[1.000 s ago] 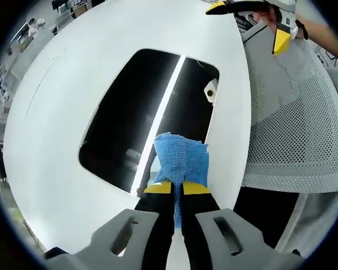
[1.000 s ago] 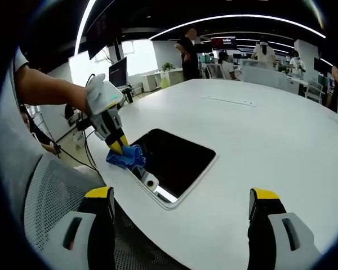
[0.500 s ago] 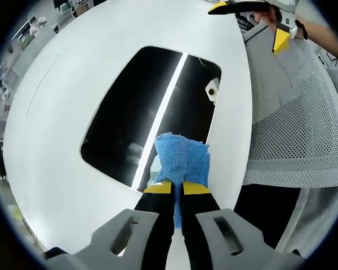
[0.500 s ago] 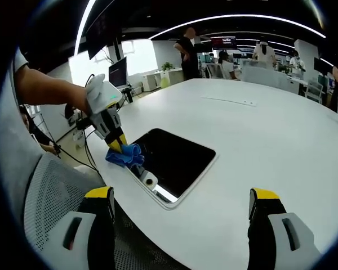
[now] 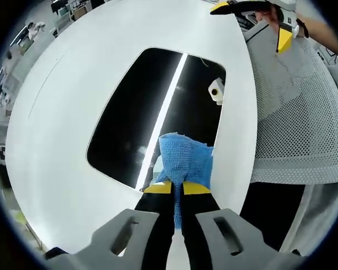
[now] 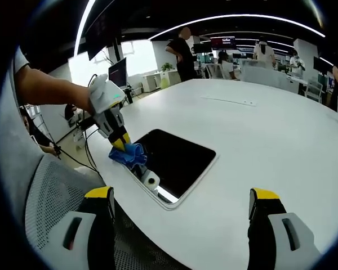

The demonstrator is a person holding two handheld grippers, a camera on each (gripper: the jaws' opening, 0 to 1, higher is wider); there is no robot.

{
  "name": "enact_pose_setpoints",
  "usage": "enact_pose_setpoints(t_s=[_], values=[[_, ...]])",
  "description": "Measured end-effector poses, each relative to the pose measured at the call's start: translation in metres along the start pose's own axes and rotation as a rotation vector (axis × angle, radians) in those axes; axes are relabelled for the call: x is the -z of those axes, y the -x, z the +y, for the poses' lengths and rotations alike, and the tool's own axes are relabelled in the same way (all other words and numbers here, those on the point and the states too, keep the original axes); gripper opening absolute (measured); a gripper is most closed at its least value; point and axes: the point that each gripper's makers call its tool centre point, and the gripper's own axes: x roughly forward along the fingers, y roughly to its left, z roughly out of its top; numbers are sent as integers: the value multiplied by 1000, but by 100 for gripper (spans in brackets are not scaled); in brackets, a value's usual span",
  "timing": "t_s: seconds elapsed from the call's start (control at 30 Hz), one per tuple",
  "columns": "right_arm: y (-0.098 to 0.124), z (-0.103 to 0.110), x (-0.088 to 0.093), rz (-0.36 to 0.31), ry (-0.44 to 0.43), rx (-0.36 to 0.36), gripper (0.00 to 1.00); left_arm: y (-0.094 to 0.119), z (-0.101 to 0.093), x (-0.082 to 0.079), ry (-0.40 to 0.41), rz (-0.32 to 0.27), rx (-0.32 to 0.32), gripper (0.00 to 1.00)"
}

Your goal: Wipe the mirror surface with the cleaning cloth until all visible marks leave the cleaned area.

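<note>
Left gripper (image 5: 177, 187) is clamped on the cloth (image 5: 184, 160), which we press on the near corner of the mirror (image 5: 146, 112), flat on the table (image 5: 56, 135). Over the last second the cloth creeps slightly inward. Wipe barely started. Right gripper (image 6: 180, 205) hangs released, holding nothing.

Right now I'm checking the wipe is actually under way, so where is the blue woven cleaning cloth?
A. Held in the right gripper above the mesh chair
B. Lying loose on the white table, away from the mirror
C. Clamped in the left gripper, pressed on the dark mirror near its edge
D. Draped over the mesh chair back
C: the blue woven cleaning cloth sits between the left gripper jaws, on the dark rounded mirror near its edge.
</note>
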Motion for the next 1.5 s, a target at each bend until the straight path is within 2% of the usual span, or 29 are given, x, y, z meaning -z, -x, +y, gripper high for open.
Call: enact_pose_setpoints(t_s=[0.23, 0.63, 1.2, 1.5], values=[[0, -1, 0, 2, -4, 4, 98, 0, 8, -4, -39, 6, -5, 1], [0, -3, 4, 16, -23, 10, 98, -2, 25, -8, -45, 2, 11, 1], [-6, -1, 10, 47, -41, 12, 98, -5, 70, -23, -60, -2, 7, 1], [-5, -3, 8, 34, -69, 31, 98, -5, 96, -30, -46, -10, -13, 1]])
